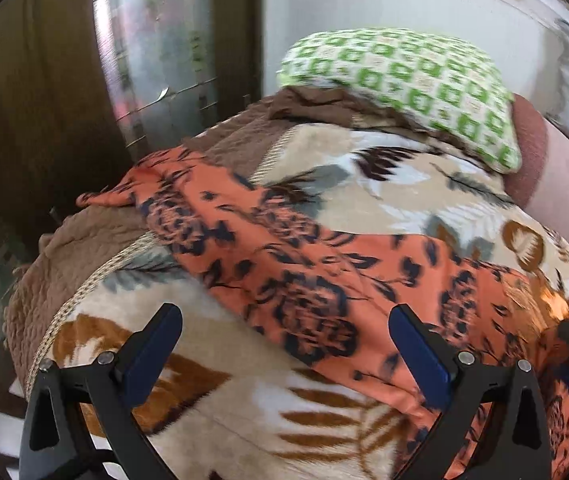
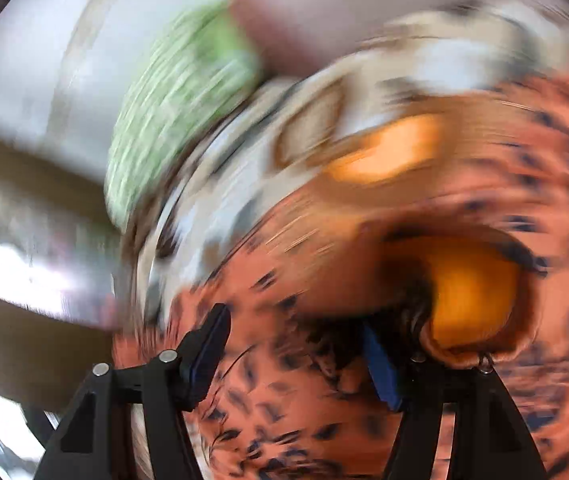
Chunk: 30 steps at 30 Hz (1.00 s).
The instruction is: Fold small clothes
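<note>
Left gripper (image 1: 286,326): jaws wide apart, empty, above blanket (image 1: 220,412). Orange floral garment (image 1: 284,256) lies diagonally on blanket, near edge between fingertips, running far left and right. Green pillow (image 1: 404,88) far right.

Right gripper (image 2: 296,332): jaws spread, garment (image 2: 284,400) beneath; view blurred, hold cannot be told. No readable writing.

No text, label, brand, number or sign can be read in either view. Ahead of the left fingers (image 1: 168,332) lie only printed patterns: dark flowers on the orange garment (image 1: 304,280), leaves on the blanket (image 1: 404,184), and green squares on the pillow (image 1: 404,88) beyond them. The right wrist view is too blurred for any lettering to be made out around its fingers (image 2: 212,344).
</note>
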### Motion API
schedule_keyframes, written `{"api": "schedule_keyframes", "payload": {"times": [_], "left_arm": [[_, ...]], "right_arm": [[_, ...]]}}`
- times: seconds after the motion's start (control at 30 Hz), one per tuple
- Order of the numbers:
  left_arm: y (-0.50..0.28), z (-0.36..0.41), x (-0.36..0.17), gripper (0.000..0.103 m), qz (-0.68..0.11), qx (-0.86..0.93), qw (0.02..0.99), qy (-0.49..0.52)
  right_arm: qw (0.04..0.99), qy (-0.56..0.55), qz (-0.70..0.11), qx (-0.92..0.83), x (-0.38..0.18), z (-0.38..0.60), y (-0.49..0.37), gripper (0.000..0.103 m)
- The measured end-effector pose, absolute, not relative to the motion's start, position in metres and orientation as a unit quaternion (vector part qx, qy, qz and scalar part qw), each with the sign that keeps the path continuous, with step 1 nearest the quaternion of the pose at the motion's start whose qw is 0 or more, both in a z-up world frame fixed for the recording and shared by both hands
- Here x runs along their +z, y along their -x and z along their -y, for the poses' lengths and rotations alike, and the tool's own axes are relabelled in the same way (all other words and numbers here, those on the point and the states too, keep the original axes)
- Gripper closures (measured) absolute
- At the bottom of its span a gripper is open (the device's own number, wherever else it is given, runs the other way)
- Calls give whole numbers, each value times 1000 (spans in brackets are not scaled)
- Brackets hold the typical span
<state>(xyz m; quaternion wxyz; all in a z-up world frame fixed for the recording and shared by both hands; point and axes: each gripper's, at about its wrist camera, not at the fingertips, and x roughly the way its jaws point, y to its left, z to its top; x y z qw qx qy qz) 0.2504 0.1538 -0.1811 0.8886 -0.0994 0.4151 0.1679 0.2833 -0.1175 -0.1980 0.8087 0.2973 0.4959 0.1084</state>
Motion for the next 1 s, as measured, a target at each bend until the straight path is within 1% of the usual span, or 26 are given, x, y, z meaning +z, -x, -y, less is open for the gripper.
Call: {"api": "schedule_keyframes", "payload": {"times": [0.13, 0.23, 0.43, 0.5, 0.6, 0.67, 0.7, 0.73, 0.77, 0.83, 0.87, 0.93, 1.0], "left_arm": [[-248, -181, -184, 0, -416, 203, 877, 125], [-246, -187, -184, 0, -415, 211, 876, 129], [-247, -165, -179, 0, -411, 185, 886, 107], [-246, -151, -173, 0, -402, 158, 896, 105], [-244, -125, -164, 0, -392, 99, 909, 104], [-243, -105, -159, 0, -387, 54, 915, 102], [-244, -92, -160, 0, -387, 29, 916, 100], [-246, -79, -161, 0, -391, 4, 915, 97], [-247, -69, -163, 0, -395, -12, 914, 94], [-257, -45, -175, 0, -415, -39, 906, 79], [-263, -34, -182, 0, -428, -38, 900, 68], [-277, -20, -205, 0, -471, -23, 881, 42], [-290, -11, -233, 0, -535, 6, 845, 8]], "right_arm": [[796, -211, -541, 171, -207, 59, -286, 35], [792, -177, -549, 200, -209, 56, -271, 35], [814, -217, -486, 233, -181, 128, -216, 35], [833, -227, -463, 201, -174, 159, -202, 35], [859, -236, -443, 96, -179, 215, -189, 36], [859, -273, -433, 38, -191, 255, -189, 39], [856, -293, -425, 16, -197, 273, -190, 45], [856, -305, -417, -7, -202, 288, -192, 48], [857, -304, -415, -37, -209, 301, -194, 52], [849, -291, -433, -83, -225, 319, -201, 55], [842, -288, -446, -91, -231, 322, -205, 57], [827, -277, -478, -102, -245, 331, -214, 67], [832, -274, -471, -103, -240, 337, -219, 68]]}}
